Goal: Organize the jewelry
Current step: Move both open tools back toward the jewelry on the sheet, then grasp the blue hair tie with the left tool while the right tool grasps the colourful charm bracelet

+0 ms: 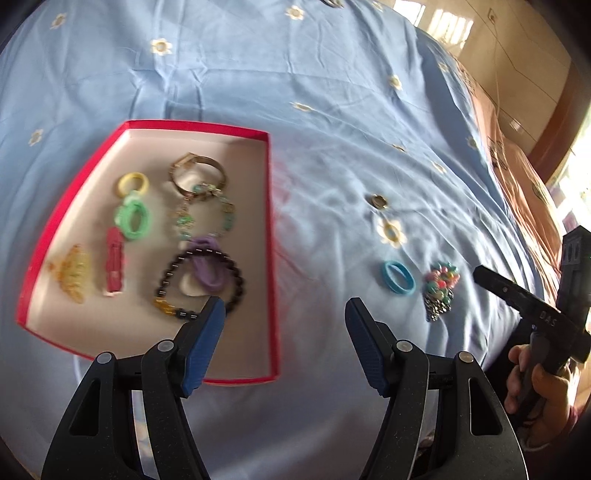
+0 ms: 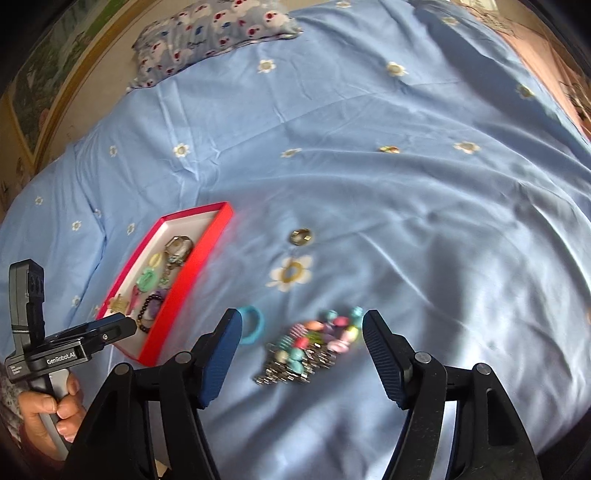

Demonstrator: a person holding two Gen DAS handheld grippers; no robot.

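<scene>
My right tool [image 2: 301, 326] hung spread wide over the beaded brooch [image 2: 310, 343] on the bed; my left tool [image 1: 284, 314], labelled "GenRobot.AI", gaped beside the red box [image 1: 271, 236] of jewelry.

A home bedroom: bed under flowered blue sheet [image 2: 369, 184], patterned pillow [image 2: 214, 33].

The bedsheet [image 2: 406, 229] was soft blue cloth, slightly shiny and creased. The red box [image 1: 271, 258] looked like matt cardboard with a pale paper lining. The watch [image 1: 197, 175] and the small ring [image 2: 300, 236] were glossy metal. The blue ring [image 1: 398, 277] and green ring [image 1: 133, 218] looked like smooth plastic. The black bracelet [image 1: 207, 284] had polished beads. The beaded brooch [image 2: 310, 347] mixed shiny beads with metal. The finger pads [image 2: 221, 365] were ribbed, matt blue rubber.
</scene>
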